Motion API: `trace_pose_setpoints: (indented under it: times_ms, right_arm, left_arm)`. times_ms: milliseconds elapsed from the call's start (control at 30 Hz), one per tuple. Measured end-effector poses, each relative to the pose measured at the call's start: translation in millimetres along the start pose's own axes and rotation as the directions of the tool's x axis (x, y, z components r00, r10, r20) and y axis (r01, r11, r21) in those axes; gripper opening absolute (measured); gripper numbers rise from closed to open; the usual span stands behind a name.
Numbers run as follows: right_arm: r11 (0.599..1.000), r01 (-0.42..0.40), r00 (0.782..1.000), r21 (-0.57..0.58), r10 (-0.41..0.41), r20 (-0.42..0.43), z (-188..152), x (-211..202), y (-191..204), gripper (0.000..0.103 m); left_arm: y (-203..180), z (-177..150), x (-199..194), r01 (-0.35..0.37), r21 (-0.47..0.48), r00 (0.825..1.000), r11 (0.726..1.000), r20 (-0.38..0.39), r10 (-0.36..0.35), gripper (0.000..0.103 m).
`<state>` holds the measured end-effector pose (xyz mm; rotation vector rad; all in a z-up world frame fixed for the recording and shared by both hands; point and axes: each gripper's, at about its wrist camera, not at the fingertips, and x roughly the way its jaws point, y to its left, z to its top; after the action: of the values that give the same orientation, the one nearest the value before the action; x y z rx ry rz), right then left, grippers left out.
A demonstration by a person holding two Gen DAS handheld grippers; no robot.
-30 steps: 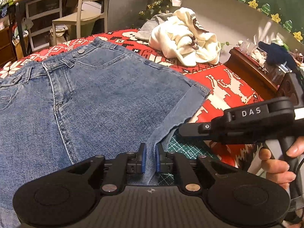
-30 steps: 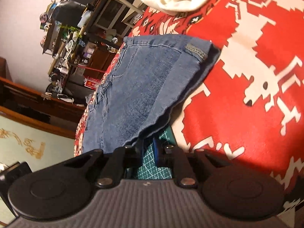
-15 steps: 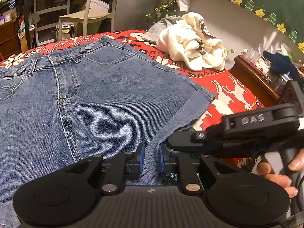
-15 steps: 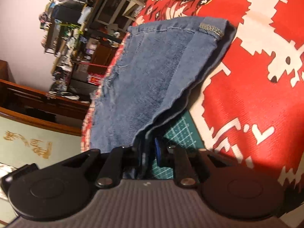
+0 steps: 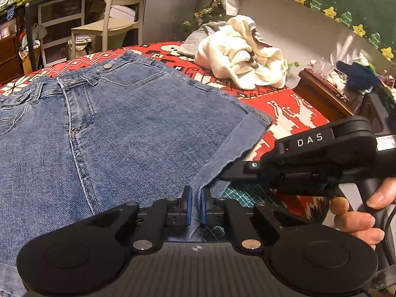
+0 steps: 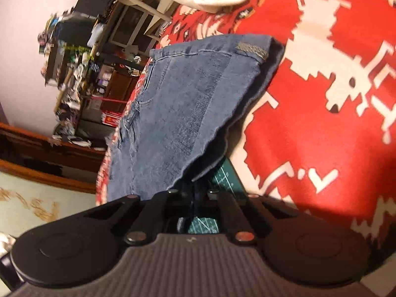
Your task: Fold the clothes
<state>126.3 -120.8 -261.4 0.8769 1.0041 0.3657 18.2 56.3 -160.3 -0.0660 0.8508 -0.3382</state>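
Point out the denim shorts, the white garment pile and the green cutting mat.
denim shorts (image 5: 138,128): left wrist view, on the flat front of the leg.
white garment pile (image 5: 243,57): left wrist view, on the middle of the heap.
green cutting mat (image 5: 243,193): left wrist view, on its exposed gridded patch.

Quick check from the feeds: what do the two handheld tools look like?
Both are matte black. The left tool has blue pads on its fingers, twin round discs and a ribbed body. The right tool reads "DAS" in white, with a pistol handle.
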Motion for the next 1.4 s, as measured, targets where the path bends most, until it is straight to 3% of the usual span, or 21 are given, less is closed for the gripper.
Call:
trace_pose_setpoints:
  times_ms: [133,400,500,700,833,900,1067,1300,1400]
  right_arm:
    - [0.998,0.022,1.0,-0.056,-0.021,0.019,-12.0,-19.2,13.1,0.001]
    - [1.0,0.011,1.0,-0.026,-0.011,0.005,-22.2,-32.2,0.4,0.002]
    - [1.0,0.011,1.0,-0.021,-0.01,0.016,-24.0,-43.2,-9.3,0.008]
    - [1.0,0.008,0.995,-0.009,-0.007,0.103,-11.5,-85.6,-26.7,0.01]
    - [1.0,-0.009,0.99,0.002,0.009,0.142,4.6,-97.7,-32.6,0.019]
    - [0.999,-0.026,0.992,0.044,0.02,0.124,12.6,-93.4,-37.6,0.025]
    - [0.989,-0.07,0.995,0.131,0.059,0.081,18.8,-75.9,-52.1,0.025]
    - [0.98,-0.075,0.997,0.187,0.069,0.038,19.5,-50.6,-52.5,0.033]
    - [0.982,-0.072,0.997,0.174,0.065,0.043,20.5,-48.0,-51.3,0.03]
  left_arm:
    - [-7.4,-5.5,-6.5,-0.007,0.039,1.0,0.999,0.002,0.007,0.006]
    - [-11.1,-12.9,-7.1,-0.026,0.063,1.0,0.998,-0.009,0.027,0.006]
    - [-12.3,-13.6,-8.3,-0.027,0.069,1.0,0.997,-0.009,0.027,0.006]
    - [-13.7,-13.8,-8.2,-0.028,0.083,1.0,0.996,-0.009,0.029,0.005]
    - [-12.4,-11.9,-5.9,-0.023,0.069,1.0,0.997,-0.011,0.024,0.005]
    - [-11.6,-10.7,-5.1,-0.017,0.064,1.0,0.998,-0.012,0.017,0.006]
    - [-11.6,-9.0,-3.0,-0.018,0.064,1.0,0.998,-0.009,0.019,0.008]
    - [-16.0,-7.9,1.0,-0.029,0.11,1.0,0.994,0.002,0.029,0.009]
    - [-16.6,-7.8,1.2,-0.031,0.127,0.999,0.991,0.013,0.029,0.004]
